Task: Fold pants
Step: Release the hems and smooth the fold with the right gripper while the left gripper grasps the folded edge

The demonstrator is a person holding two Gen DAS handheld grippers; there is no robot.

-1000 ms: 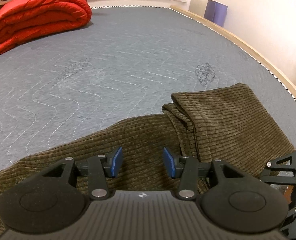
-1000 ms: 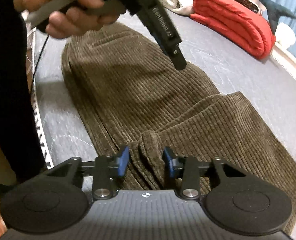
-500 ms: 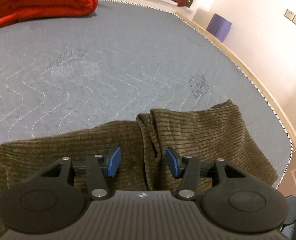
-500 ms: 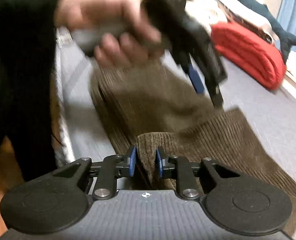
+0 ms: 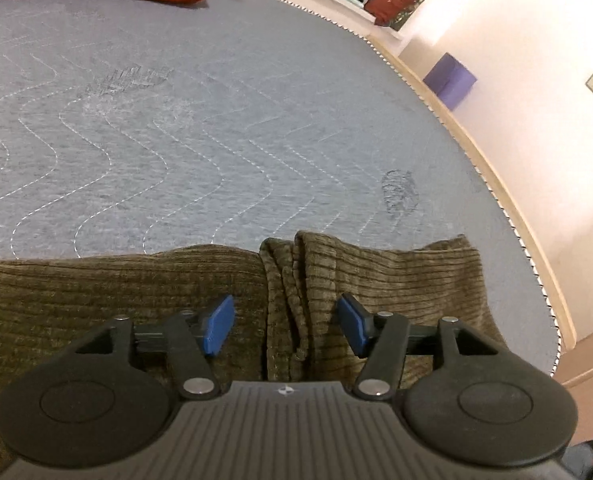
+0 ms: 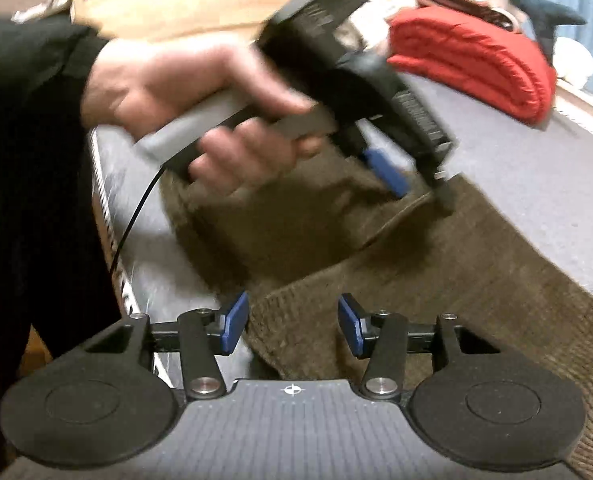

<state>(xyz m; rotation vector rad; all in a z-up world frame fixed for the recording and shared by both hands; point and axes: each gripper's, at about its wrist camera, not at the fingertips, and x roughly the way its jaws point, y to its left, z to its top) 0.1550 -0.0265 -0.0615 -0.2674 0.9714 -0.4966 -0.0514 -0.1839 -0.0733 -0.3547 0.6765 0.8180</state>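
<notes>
The brown corduroy pants (image 5: pixel 376 280) were laid on the grey quilted mattress (image 5: pixel 216 140), near the edge closest to the person, with one part folded over the rest so that a bunched fold ran up the middle of the left wrist view. The left gripper (image 5: pixel 286 330) was held low over that fold; its blue pads (image 5: pixel 218 330) were spread and widening, the ridge of cloth lay between them, and neither pad was seen pressing on it. In the right wrist view the right gripper (image 6: pixel 292 328) was poised over a corner of the pants at the mattress edge; its jaws were likewise opening, with the corduroy corner between the pads but apparently released, though blur made the contact at the left pad hard to judge. Beyond it, the left hand (image 6: pixel 200 108) was seen clasped round the grey handle of its gripper, above the pants, motion-blurred. A folded red quilt (image 6: pixel 476 64) was set at the far end of the mattress, well apart from the pants.
</notes>
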